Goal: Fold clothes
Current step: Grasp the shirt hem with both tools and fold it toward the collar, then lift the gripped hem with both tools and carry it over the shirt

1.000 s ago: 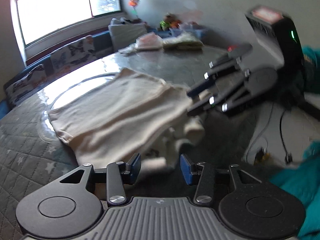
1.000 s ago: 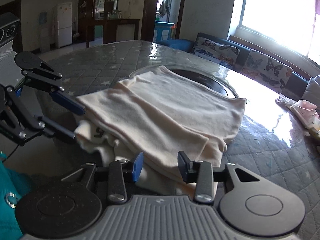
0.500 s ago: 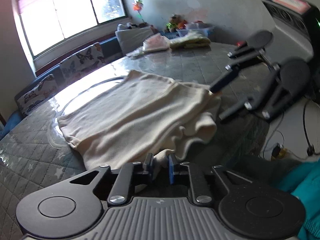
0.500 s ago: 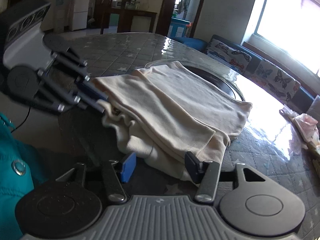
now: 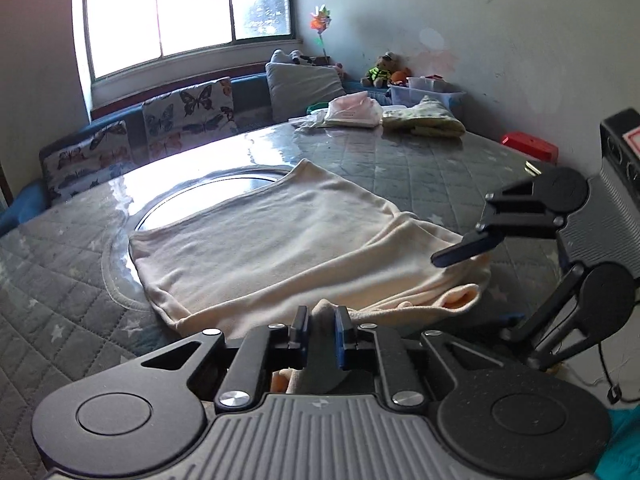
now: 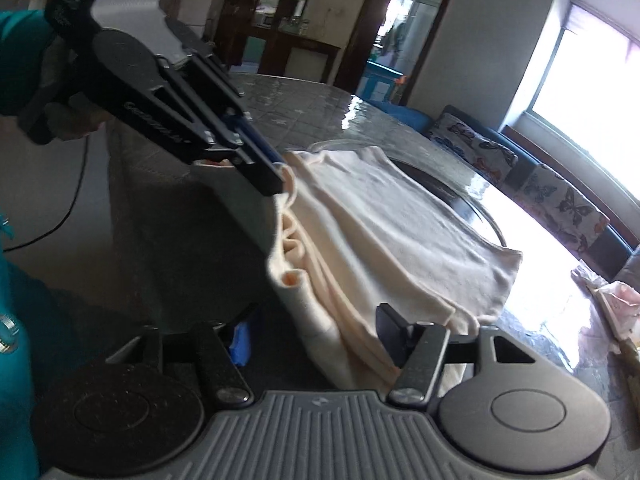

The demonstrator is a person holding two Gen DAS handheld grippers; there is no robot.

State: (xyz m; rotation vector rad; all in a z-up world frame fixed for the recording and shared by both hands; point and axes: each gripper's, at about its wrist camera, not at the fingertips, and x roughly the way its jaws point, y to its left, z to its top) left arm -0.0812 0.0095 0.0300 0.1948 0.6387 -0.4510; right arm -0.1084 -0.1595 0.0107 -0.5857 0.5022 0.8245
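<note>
The left tool [image 5: 321, 330], open a second ago, now pinches the cream garment's [image 5: 280, 248] near edge, while the right tool [image 6: 316, 338] is closing around its near corner, so a fold looks imminent.

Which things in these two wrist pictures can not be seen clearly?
- Cream folded cotton garment: its lower layers are covered by the top layer, both views.
- Right hand-held gripper, closing around the garment's edge: the fabric hides contact with its fingers.
- Items in the clear plastic box: too small, left wrist view.
</note>
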